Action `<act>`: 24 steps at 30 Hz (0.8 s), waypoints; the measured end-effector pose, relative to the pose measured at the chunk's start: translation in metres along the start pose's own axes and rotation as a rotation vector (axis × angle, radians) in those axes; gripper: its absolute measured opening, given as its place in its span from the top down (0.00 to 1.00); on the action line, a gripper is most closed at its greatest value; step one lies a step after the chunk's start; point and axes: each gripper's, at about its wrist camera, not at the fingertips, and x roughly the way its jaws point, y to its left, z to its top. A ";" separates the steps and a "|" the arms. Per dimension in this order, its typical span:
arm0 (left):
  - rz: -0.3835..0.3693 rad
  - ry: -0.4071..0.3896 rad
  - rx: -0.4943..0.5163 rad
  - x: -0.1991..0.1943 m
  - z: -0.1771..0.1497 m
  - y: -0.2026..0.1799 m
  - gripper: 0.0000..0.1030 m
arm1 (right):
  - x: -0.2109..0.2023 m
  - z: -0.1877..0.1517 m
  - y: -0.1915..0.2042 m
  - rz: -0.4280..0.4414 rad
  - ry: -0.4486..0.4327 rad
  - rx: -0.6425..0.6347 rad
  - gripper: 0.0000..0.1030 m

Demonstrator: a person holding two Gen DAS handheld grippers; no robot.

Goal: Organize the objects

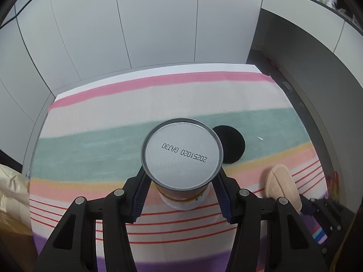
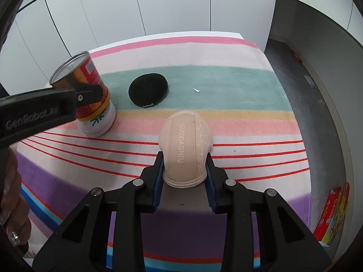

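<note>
Striped woven cloth in pink, cream, teal, yellow, thin red lines and purple covers the table, which stands against white panelled walls; grey floor runs along its right side.

The left wrist view looks down on the upturned orange-and-red metal can, whose brushed silver base carries a printed date code. The can stands on its white plastic lid, and the left gripper has its blue ribbed pads against the can's sides, pinching it. Behind the can lies a flat round black pad, and a small white scrap sits on the teal band.

Only the right wrist view shows the can's glossy label and a green mark on its lid, with the left gripper's black finger across its side. That view also shows a person's hand with long decorated nails at the left edge, and a colourful cardboard box on the floor at the right.

The right gripper is pressed onto a beige, dome-shaped soft shoe-like piece with embossed lettering and a ribbed rim, which lies on the red-lined part of the cloth, well apart from the can. In the left wrist view this beige piece appears at the right, partly hidden.
</note>
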 end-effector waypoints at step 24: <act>0.101 -0.060 -0.075 -0.086 0.011 0.040 0.47 | -0.058 0.041 0.016 -0.034 0.021 -0.008 0.72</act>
